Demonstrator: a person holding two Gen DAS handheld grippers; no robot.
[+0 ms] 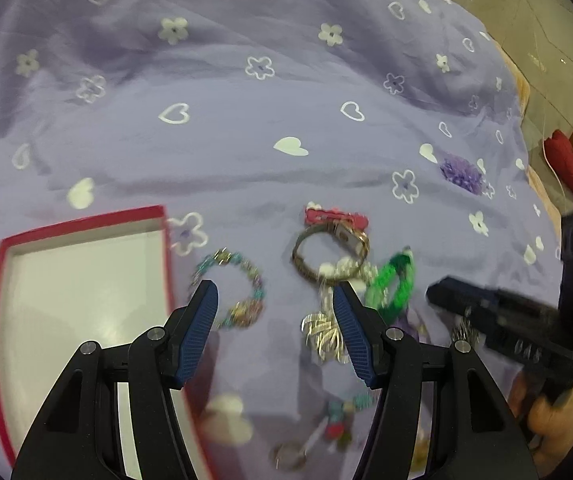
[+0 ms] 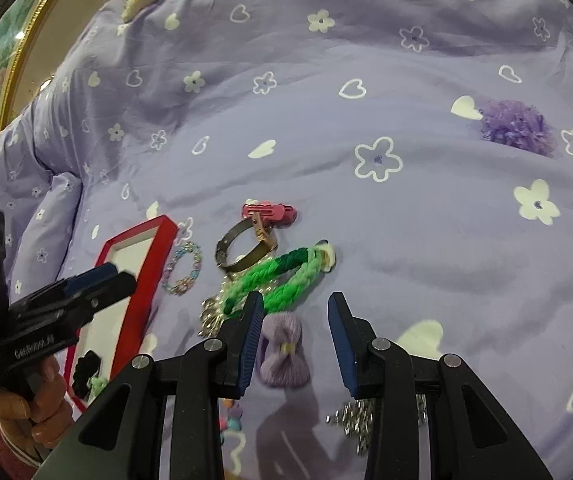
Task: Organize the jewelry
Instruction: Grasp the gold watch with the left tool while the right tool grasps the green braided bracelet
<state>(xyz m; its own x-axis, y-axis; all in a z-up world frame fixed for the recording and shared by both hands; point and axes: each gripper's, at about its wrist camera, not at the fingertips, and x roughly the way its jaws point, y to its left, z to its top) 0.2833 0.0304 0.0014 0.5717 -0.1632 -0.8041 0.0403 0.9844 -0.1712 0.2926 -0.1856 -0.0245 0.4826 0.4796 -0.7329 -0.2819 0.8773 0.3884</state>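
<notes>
Jewelry lies in a loose pile on a purple bedsheet. A red box [image 1: 82,220] with a white inside sits at the left. My left gripper [image 1: 274,294] is open and empty, above a beaded bracelet [image 1: 246,276] and a silver leaf piece [image 1: 322,332]. A metal bangle [image 1: 306,264], a pink clip [image 1: 336,216] and a green braided band [image 1: 392,284] lie beyond. My right gripper [image 2: 296,306] is open and empty above a purple bow [image 2: 284,360]; the green band [image 2: 282,276], bangle [image 2: 242,254] and red box [image 2: 130,264] lie ahead of it.
A purple pompom [image 2: 514,124] lies far right on the sheet. A silver chain piece [image 2: 354,420] lies under my right gripper. Small dark and green items [image 2: 88,376] sit in the box. A gold-framed picture [image 2: 10,44] stands at the left, tiled floor [image 1: 526,8] past the bed's edge.
</notes>
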